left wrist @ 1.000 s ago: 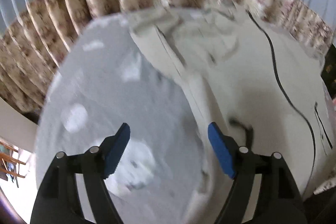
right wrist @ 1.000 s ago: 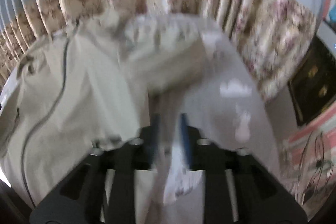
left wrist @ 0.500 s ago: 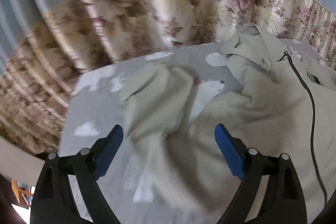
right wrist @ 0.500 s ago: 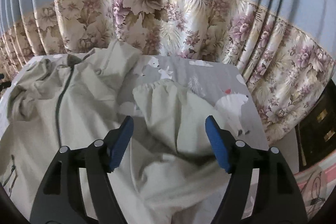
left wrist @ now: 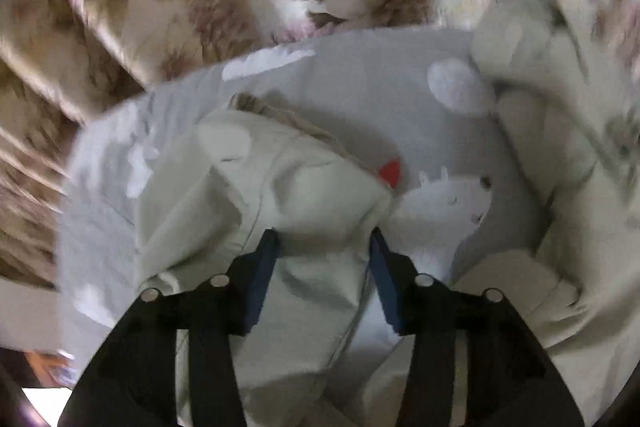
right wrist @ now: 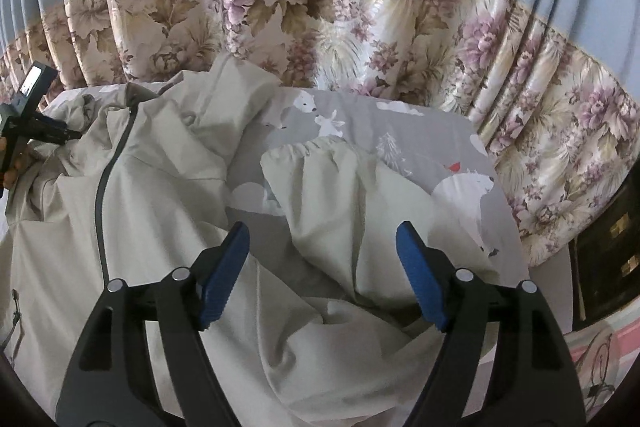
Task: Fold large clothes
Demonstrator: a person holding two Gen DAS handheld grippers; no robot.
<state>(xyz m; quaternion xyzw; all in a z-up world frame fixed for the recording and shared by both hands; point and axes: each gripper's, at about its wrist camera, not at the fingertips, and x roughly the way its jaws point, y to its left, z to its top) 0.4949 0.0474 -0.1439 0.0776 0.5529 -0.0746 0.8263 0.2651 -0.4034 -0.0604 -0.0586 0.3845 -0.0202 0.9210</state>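
No words, labels, brand marks or numbers can be read anywhere in either view; the left wrist view is blurred by motion.

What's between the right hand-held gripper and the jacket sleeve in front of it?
Nothing visible. The right hand-held gripper is open, jaws apart straight over the beige sleeve on the grey bedsheet; only bare fabric lies below it. The left hand-held gripper works at the far side.

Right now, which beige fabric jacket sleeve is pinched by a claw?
The sleeve in the left claw, whose jaws have just been closing on it; the other sleeve lies free.
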